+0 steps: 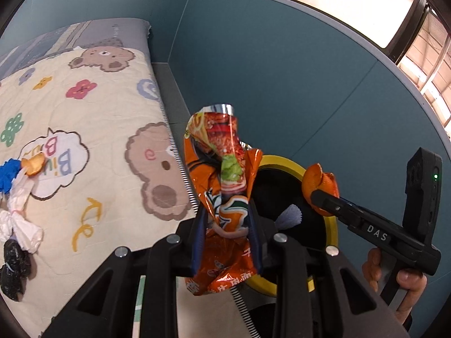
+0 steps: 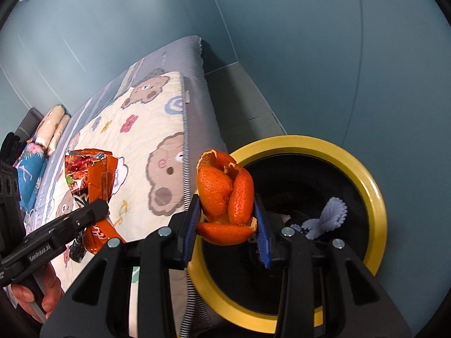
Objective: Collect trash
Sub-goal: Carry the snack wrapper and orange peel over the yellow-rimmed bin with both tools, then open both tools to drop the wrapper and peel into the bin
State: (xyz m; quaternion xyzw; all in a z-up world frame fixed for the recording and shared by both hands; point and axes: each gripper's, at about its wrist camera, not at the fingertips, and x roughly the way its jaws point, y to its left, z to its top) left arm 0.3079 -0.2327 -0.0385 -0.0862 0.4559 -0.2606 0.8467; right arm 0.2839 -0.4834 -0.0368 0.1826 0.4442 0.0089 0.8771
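My left gripper (image 1: 227,219) is shut on a crumpled orange snack wrapper (image 1: 222,186), held beside the bed edge and just left of the bin. My right gripper (image 2: 227,222) is shut on a curled orange peel (image 2: 225,197), which hangs over the near rim of the yellow-rimmed black bin (image 2: 377,197). The left wrist view also shows the bin (image 1: 332,228) and the peel (image 1: 320,186) in the right gripper (image 1: 321,197). In the right wrist view the wrapper (image 2: 95,180) and the left gripper (image 2: 95,211) appear at the left. Another peel piece (image 1: 32,164), a white tissue (image 1: 19,219) and black scraps (image 1: 14,270) lie on the quilt.
A bed with a cream bear-print quilt (image 1: 93,129) fills the left side; a blue cloth (image 1: 7,176) lies at its edge. A pale blue paper cup liner (image 2: 332,217) lies inside the bin. Teal walls (image 1: 282,70) stand behind, with a window (image 1: 366,2) at the upper right.
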